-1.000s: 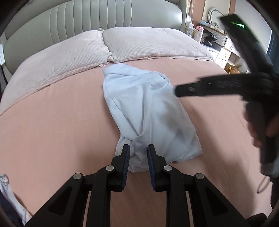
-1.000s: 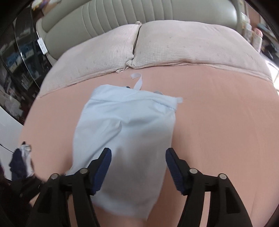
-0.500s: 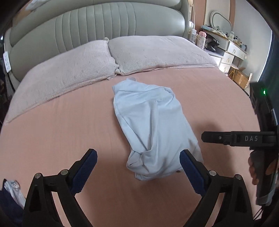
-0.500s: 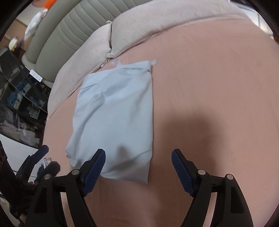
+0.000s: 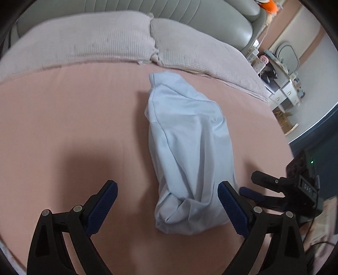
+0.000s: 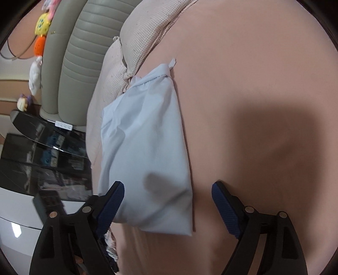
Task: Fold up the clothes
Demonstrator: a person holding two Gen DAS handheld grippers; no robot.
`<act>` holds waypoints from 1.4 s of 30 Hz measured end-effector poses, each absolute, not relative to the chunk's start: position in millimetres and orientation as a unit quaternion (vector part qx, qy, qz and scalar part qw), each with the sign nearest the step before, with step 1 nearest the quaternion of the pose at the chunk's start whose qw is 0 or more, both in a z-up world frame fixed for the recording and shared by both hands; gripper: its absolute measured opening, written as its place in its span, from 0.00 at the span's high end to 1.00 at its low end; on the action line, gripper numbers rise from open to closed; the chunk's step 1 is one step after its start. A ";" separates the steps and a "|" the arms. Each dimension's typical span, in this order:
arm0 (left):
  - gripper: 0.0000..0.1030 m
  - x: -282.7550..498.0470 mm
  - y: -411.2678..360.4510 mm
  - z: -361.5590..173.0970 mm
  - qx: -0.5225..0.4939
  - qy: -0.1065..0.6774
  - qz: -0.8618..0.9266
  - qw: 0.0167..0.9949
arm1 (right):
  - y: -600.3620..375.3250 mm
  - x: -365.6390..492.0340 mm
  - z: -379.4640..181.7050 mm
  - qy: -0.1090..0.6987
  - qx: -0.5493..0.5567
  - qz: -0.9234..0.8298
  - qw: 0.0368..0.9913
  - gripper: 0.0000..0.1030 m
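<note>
A folded light-blue garment [image 5: 190, 148] lies on the pink bedsheet [image 5: 74, 127], its far end near the pillows. My left gripper [image 5: 166, 205] is open and empty, its jaws wide apart above the garment's near end. My right gripper [image 6: 168, 203] is open and empty too, hovering over the garment's [image 6: 147, 148] near end from its right side. The right gripper also shows in the left wrist view [image 5: 253, 186] at the right, beside the garment.
Two pale pillows [image 5: 95, 42] and a grey padded headboard [image 5: 200, 12] lie beyond the garment. A dresser with clutter [image 5: 285, 74] stands right of the bed. A dark glass cabinet [image 6: 42, 148] stands left of the bed. More clothes [image 6: 109, 243] lie at the bed's left edge.
My left gripper let go of the garment's near end and opened wide, then moved closer over it. My right gripper drew back to the garment's right side, staying open.
</note>
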State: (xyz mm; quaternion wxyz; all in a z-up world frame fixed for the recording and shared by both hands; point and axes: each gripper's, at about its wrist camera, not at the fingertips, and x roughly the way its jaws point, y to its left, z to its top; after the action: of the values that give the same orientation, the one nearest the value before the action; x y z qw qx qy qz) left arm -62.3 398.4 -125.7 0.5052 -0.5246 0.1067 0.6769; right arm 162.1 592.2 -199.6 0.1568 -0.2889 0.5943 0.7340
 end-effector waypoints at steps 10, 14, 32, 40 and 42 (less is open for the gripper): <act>0.06 -73.7 432.4 -146.7 -0.569 0.082 0.622 0.531 | 599.9 124.1 -206.8 0.617 -0.265 0.732 0.113 0.00; 0.06 -76.1 448.9 -158.7 -0.587 0.080 0.603 0.534 | 605.5 112.1 -209.4 0.622 -0.270 0.727 0.108 0.00; 0.00 -97.3 451.5 -166.9 -0.612 0.006 0.567 0.552 | 620.2 86.9 -213.8 0.633 -0.274 0.719 0.085 0.00; 0.00 -95.5 430.6 -171.2 -0.631 -0.041 0.555 0.540 | 609.4 101.1 -213.8 0.648 -0.237 0.714 0.122 0.11; 0.00 -85.6 427.2 -170.8 -0.626 -0.035 0.558 0.543 | 605.9 105.7 -215.9 0.651 -0.231 0.711 0.132 0.18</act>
State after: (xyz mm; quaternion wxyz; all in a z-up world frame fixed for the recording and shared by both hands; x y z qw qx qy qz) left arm -85.6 427.2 -170.8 0.5433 -0.6263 -0.0350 0.5580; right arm 105.7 605.9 -215.9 0.1317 -0.2312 0.6506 0.7113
